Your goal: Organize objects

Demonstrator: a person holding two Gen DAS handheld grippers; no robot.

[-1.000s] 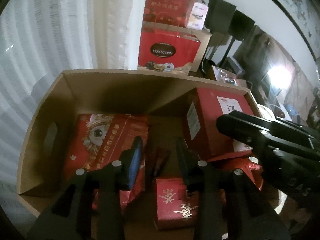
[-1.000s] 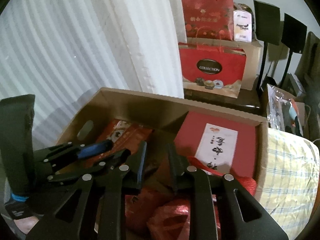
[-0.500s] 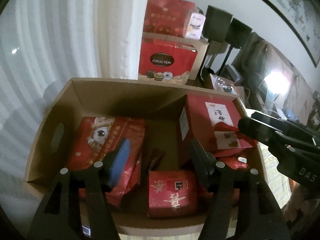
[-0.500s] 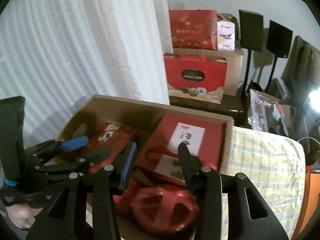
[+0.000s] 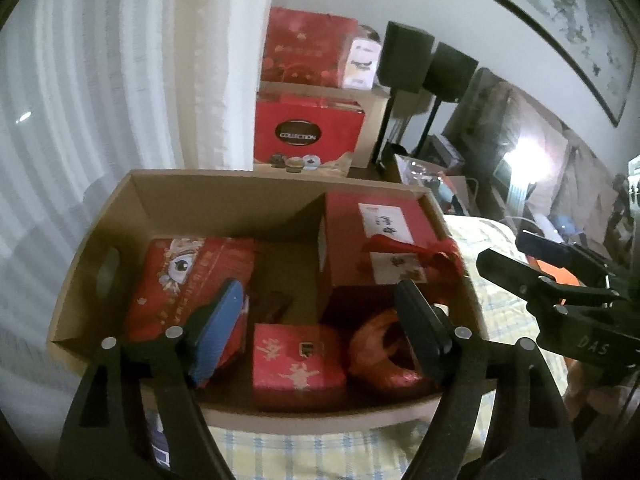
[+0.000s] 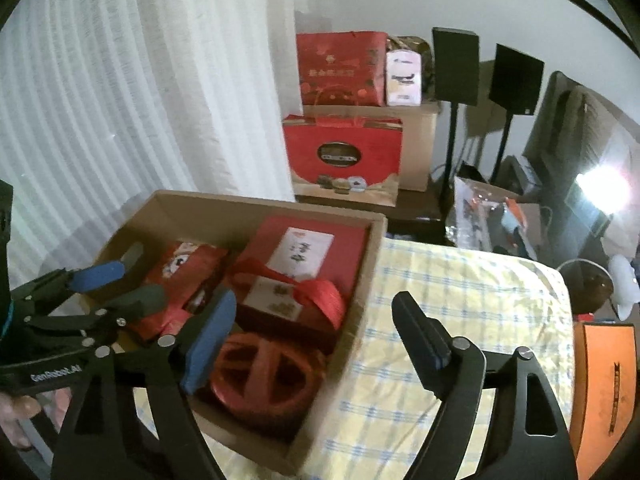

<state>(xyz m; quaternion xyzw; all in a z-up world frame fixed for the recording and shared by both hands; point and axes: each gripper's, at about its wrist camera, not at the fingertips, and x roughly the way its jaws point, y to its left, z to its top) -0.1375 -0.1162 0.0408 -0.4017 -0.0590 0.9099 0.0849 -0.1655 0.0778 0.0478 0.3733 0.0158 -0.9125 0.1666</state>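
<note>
The left gripper hangs over the near end of the cardboard box, its jaws having just spread wide with nothing between them. In the left wrist view its fingers cover part of the round red packet and the illustrated red pack; the small red box lies between them, long axis across the frame. The dark item behind it is hard to make out.

In the right wrist view, the right gripper has likewise just been opening and holds nothing, straddling the box's right wall over the checked cloth. The large red gift box runs lengthwise toward the curtain.
</note>
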